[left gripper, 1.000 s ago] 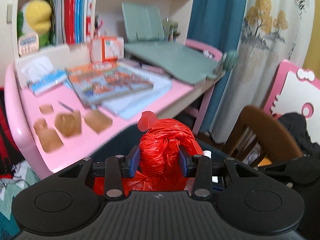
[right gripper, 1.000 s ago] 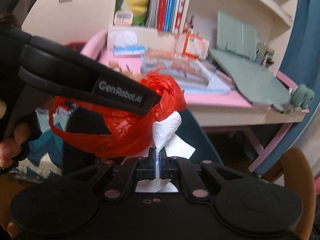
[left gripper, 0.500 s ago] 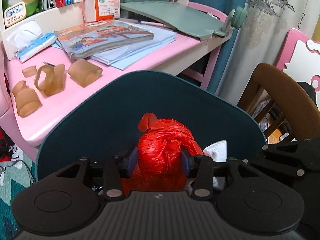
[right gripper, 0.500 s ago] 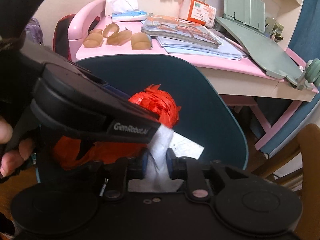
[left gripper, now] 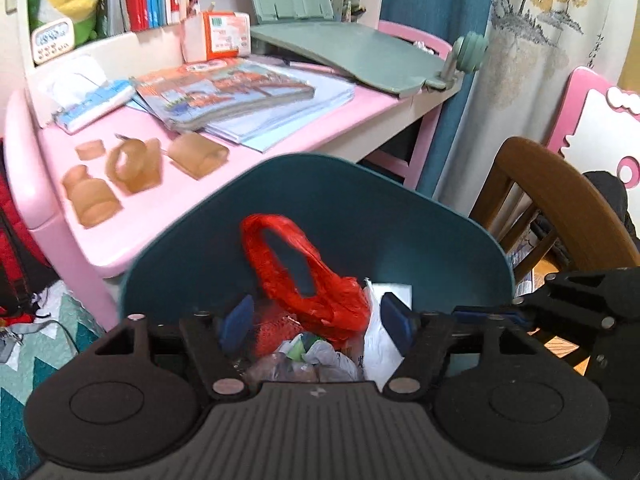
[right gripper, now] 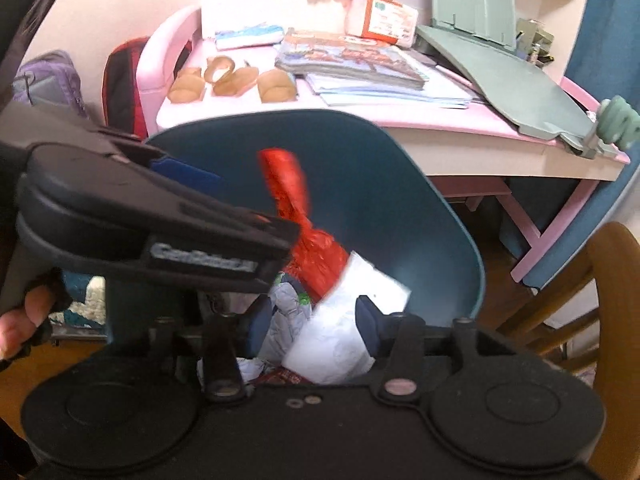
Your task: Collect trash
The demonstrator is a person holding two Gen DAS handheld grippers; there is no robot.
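Child's study corner, pink desk (left gripper: 168, 216) behind teal bin (left gripper: 420, 232). Red plastic bag (left gripper: 296, 272) drops into bin among crumpled wrappers, loop handle sticking up. Left gripper (left gripper: 316, 320) jaws opening, pads clear of bag either side: likely release over bin. Right gripper (right gripper: 312, 320) jaws opening too, white tissue (right gripper: 344, 332) loose between pads, falling into bin. Desk carries books (left gripper: 224, 92), brown silicone pieces (left gripper: 132, 164), tissue pack (left gripper: 94, 104). Wooden chair (left gripper: 560, 200) at right, curtain (left gripper: 532, 60) beyond.

Crinkled red plastic bag (left gripper: 304, 276): thin, glossy film. White paper sheet (right gripper: 340, 328): matt, creased. Smooth teal plastic chair back (left gripper: 400, 220); brown varnished wooden chair (left gripper: 560, 184), slight sheen.
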